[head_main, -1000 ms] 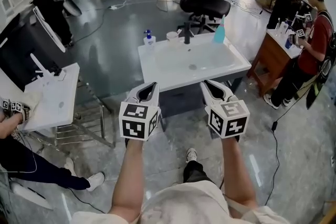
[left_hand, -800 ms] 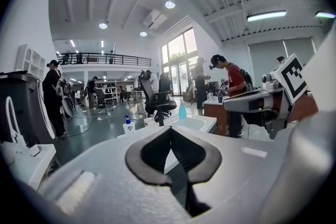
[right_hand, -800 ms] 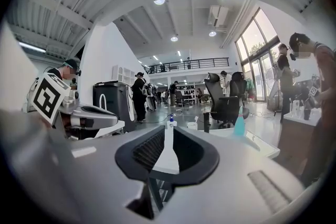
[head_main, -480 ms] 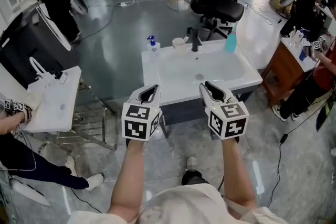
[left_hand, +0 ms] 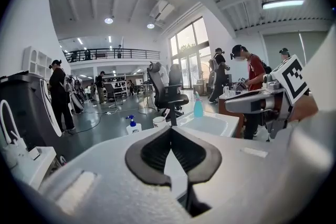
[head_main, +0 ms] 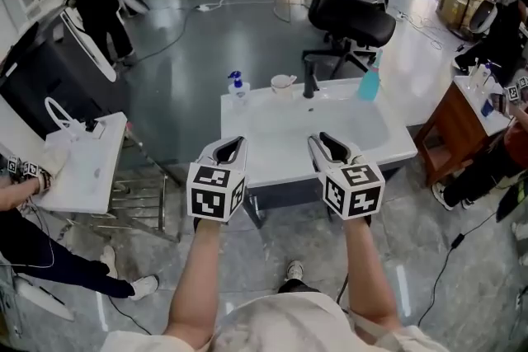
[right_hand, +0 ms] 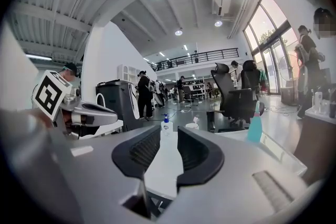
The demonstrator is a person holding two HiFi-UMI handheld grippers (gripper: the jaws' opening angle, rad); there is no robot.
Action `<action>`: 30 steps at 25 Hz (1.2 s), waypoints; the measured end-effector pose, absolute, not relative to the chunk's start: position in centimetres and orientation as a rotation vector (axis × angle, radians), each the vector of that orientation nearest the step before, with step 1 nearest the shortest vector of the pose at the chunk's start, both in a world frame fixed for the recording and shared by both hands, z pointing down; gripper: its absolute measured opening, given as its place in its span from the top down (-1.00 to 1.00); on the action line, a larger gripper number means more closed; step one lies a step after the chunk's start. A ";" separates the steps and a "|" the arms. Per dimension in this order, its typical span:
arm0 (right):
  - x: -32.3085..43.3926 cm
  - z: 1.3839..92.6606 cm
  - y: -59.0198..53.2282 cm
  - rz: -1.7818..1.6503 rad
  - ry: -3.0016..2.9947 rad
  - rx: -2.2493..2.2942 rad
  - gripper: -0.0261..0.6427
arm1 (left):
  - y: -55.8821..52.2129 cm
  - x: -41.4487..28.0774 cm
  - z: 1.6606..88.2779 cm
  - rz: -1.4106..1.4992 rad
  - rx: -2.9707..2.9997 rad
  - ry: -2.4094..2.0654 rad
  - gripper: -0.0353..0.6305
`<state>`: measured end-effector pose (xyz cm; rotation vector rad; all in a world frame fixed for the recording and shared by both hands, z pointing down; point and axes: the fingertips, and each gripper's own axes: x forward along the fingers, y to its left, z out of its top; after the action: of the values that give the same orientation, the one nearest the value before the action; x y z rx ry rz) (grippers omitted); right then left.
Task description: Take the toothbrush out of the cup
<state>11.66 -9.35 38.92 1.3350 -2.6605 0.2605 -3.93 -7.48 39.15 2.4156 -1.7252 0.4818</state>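
Observation:
A white cup stands at the back edge of the white sink table, left of the black faucet. The cup also shows small in the left gripper view and in the right gripper view. The toothbrush in it is too small to make out. My left gripper hovers over the table's front edge with its jaws shut and empty. My right gripper is level with it; its jaws are opening with nothing between them. Both are well short of the cup.
A blue-pump soap bottle stands left of the cup and a teal bottle right of the faucet. Black office chairs stand behind the sink. A small white table is at left, a wooden cabinet at right, with people around.
Both grippers have moved forward together, and the sink table now lies nearer and lower in the head view. The cup and bottles have not moved.

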 end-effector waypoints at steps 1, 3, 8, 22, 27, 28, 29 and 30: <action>11.7 39.0 -9.9 0.260 -2.662 1.326 0.61 | -8.0 -3.8 39.1 0.480 2.413 -1.729 0.89; 11.7 39.2 -11.0 0.259 -2.665 1.308 0.59 | -9.1 -3.7 39.1 0.479 2.406 -1.739 0.89; 11.7 39.7 -13.6 0.270 -2.680 1.262 0.56 | -11.3 -3.4 39.5 0.481 2.382 -1.757 0.89; 11.3 40.1 -18.2 0.300 -2.738 1.171 0.37 | -15.2 -3.4 39.8 0.486 2.325 -1.819 0.89; 10.6 40.3 -19.6 0.308 -2.737 1.172 0.35 | -16.2 -4.4 39.9 0.479 2.310 -1.836 0.89; 10.3 40.3 -20.0 0.309 -2.737 1.175 0.35 | -16.4 -4.8 39.9 0.476 2.307 -1.839 0.89; 10.1 40.3 -20.3 0.309 -2.737 1.180 0.35 | -16.7 -5.2 39.9 0.472 2.306 -1.842 0.89; 9.8 40.4 -20.7 0.310 -2.735 1.183 0.35 | -17.0 -5.6 39.8 0.470 2.305 -1.844 0.89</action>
<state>9.80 -20.66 40.38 1.1835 -2.7351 0.3097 -5.58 -16.97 39.83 2.3052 -1.8442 0.4695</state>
